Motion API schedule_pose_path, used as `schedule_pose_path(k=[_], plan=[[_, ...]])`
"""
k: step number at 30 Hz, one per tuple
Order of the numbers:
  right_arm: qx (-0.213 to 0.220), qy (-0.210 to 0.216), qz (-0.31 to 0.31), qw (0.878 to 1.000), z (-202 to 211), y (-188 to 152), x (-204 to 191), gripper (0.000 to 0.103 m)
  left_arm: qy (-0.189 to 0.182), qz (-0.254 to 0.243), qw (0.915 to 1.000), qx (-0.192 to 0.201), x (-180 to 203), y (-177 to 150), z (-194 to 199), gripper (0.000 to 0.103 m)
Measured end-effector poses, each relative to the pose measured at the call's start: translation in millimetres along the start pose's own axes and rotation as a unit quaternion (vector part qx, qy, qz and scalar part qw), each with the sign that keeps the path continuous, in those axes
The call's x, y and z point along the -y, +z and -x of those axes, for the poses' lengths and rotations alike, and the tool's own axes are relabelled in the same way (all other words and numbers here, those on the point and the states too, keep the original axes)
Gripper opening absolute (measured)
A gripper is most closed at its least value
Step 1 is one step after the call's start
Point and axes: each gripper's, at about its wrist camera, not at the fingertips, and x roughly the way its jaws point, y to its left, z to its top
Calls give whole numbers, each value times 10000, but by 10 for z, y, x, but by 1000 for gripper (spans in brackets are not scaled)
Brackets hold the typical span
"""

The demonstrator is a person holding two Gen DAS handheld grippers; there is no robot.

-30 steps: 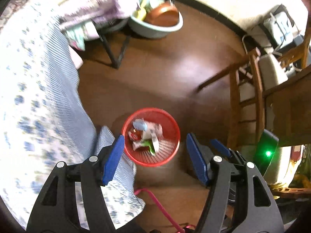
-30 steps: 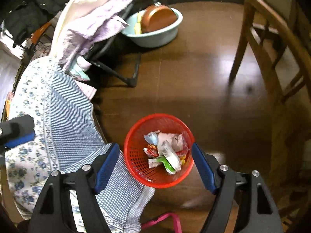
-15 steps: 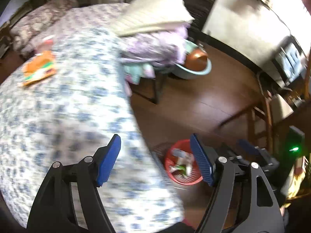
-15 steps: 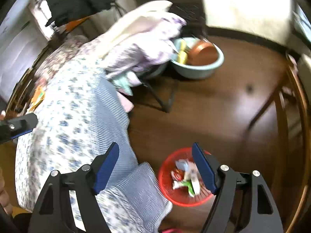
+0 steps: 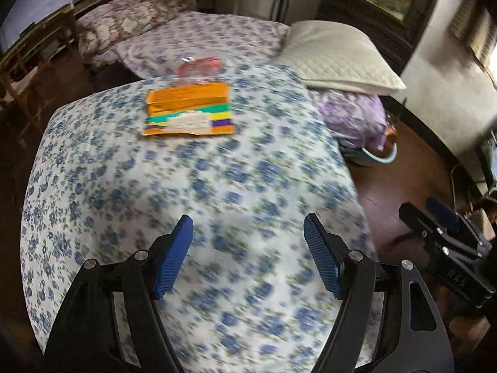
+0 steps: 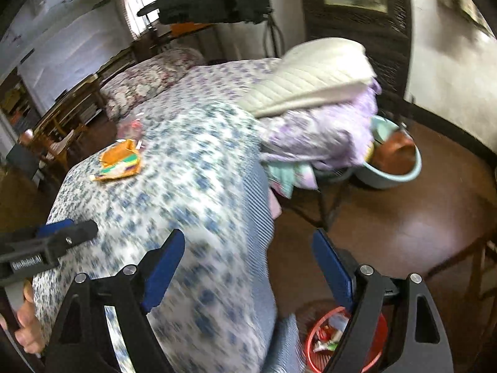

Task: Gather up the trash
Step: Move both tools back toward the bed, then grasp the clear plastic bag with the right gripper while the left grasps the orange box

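An orange snack wrapper (image 5: 188, 108) lies flat on the blue-flowered bed sheet (image 5: 217, 186), with a crumpled clear plastic bag (image 5: 198, 66) just behind it. My left gripper (image 5: 247, 220) hovers open and empty above the sheet, well short of the wrapper. My right gripper (image 6: 248, 236) is over the bed's edge, its jaws opening with nothing between them; the wrapper (image 6: 119, 161) lies far to its left. The red basket (image 6: 323, 338) with trash in it stands on the floor at the lower right, partly behind the right finger.
A white quilted pillow (image 5: 338, 52) rests on purple bedding (image 6: 320, 133) at the bed's far side. A teal basin (image 6: 400, 177) holding a brown bowl stands on the dark wooden floor (image 6: 403, 233). A flowered pillow (image 5: 133, 21) lies at the head.
Both grippers swung up and left from over the red basket to over the bed. The basket left the left wrist view, and the orange wrapper came into both views.
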Motion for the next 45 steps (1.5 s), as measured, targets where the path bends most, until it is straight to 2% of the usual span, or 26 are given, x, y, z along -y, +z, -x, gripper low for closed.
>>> schedule_pose_path(k=[7,12,22,25,29,35,37,38,39,40,45], plan=[[35,123,288,9995,-382,457,-460,83,226,129,9997,-36,-348,199,-233,72],[-23,305,445,9985,-664,773,-748,83,405,260,9988,96,-598,363,-331,72],[-87,567,805,9951,-1062,1064,-1277,84,728,537,9950,413,-1084,555,-350,81],[-137,672,916,9934,-1179,1147,-1494,90,805,664,9934,480,-1242,600,-335,83],[-324,652,1198,9901,-1366,1234,-1823,94,861,737,9924,479,-1403,630,-311,84],[-614,198,1716,9831,-1726,1276,-2173,93,801,1046,9905,406,-1599,644,-335,87],[-651,178,1742,9824,-1760,1269,-2191,70,749,1040,9911,362,-1586,641,-353,87],[-743,224,1668,9829,-1765,1267,-2163,45,711,1037,9915,347,-1569,640,-360,87],[-795,308,1598,9835,-1763,1269,-2146,31,682,1030,9918,335,-1557,638,-366,87],[-888,475,1474,9839,-1738,1259,-2097,29,648,1011,9922,320,-1535,639,-370,87],[-1030,751,919,9876,-1453,1100,-1814,25,617,1000,9926,306,-1471,653,-330,87]])
